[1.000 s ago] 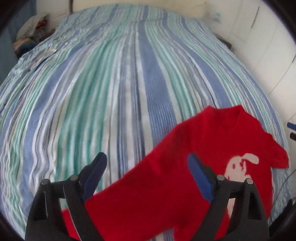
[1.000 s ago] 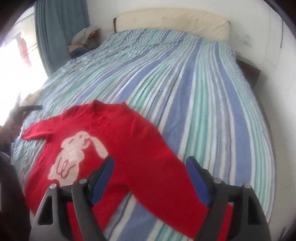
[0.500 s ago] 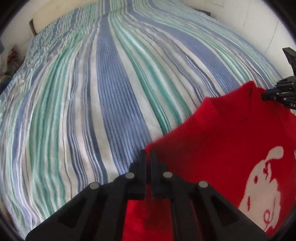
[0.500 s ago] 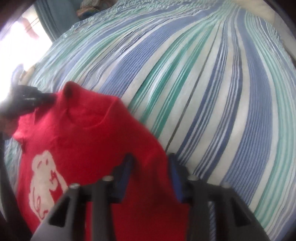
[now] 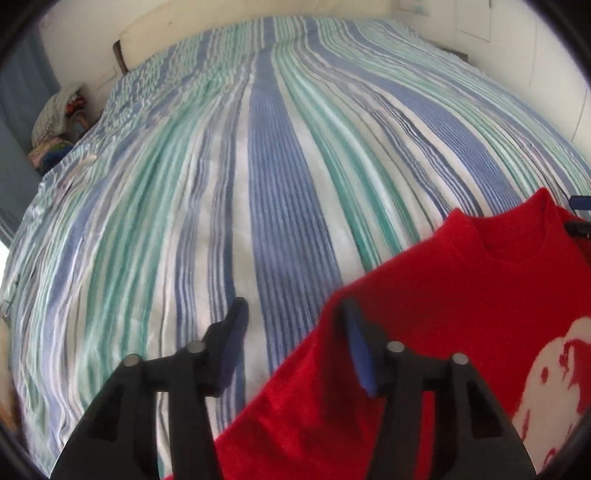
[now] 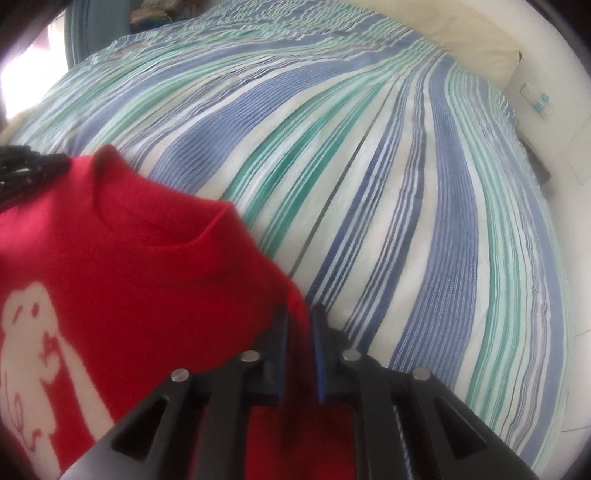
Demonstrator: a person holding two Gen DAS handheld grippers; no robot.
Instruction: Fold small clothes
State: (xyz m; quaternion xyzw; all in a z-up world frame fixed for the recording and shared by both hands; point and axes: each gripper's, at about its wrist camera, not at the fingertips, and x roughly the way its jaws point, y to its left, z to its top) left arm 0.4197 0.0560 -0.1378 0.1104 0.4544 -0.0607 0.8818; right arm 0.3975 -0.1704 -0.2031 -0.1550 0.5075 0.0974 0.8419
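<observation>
We see the red sweater lying spread at seven o'clock on the striped bed, rabbit print up, collar showing, no fold made yet. Our right gripper pinches its shoulder edge, jaws narrow on cloth. Our left gripper gapes wide, holding nothing, beside the opposite shoulder. All folding remains ahead.

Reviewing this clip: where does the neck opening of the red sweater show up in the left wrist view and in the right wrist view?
Left wrist view: the neck opening sits at the right edge, above the white animal print.
Right wrist view: the neck opening sits left of centre, up and left of the right gripper.
Shared landmark: the cream headboard at the far end of the striped bedspread.
</observation>
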